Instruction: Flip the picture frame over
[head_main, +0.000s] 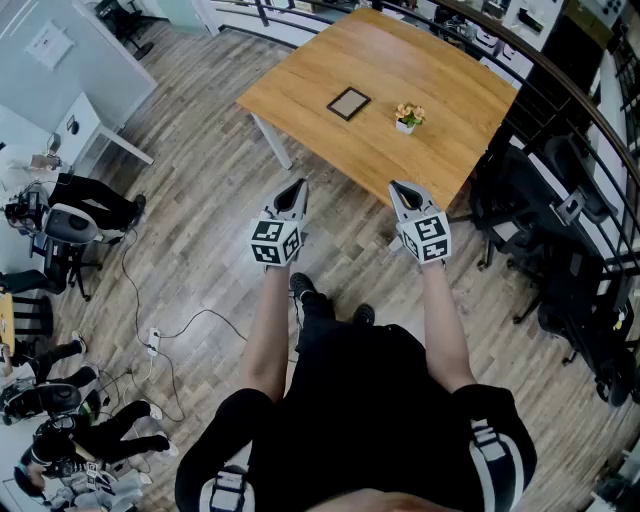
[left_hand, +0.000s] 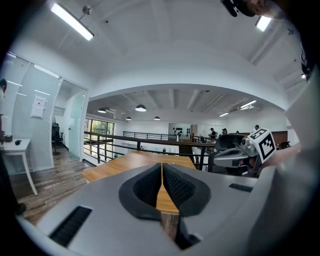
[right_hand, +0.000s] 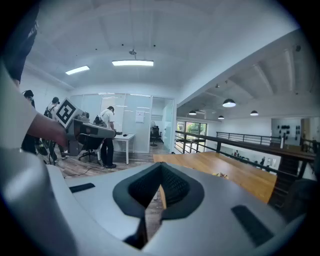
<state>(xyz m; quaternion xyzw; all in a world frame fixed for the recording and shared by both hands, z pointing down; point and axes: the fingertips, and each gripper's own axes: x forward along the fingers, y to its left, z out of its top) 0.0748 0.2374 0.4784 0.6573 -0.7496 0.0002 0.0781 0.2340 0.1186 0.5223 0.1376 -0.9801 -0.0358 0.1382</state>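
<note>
A small dark picture frame (head_main: 349, 103) lies flat near the middle of a wooden table (head_main: 440, 150) in the head view. My left gripper (head_main: 296, 187) and right gripper (head_main: 399, 188) are held side by side above the floor, short of the table's near edge, both shut with nothing between the jaws. In the left gripper view my left gripper (left_hand: 162, 167) points at the table (left_hand: 120, 165). My right gripper (right_hand: 161, 186) points at the table (right_hand: 235, 172) in the right gripper view. The frame is not discernible in either gripper view.
A small potted flower (head_main: 408, 117) stands on the table right of the frame. Black railing (head_main: 560, 90) and office chairs (head_main: 580, 290) sit to the right. A white desk (head_main: 90, 130), people and cables (head_main: 150, 340) are on the floor at left.
</note>
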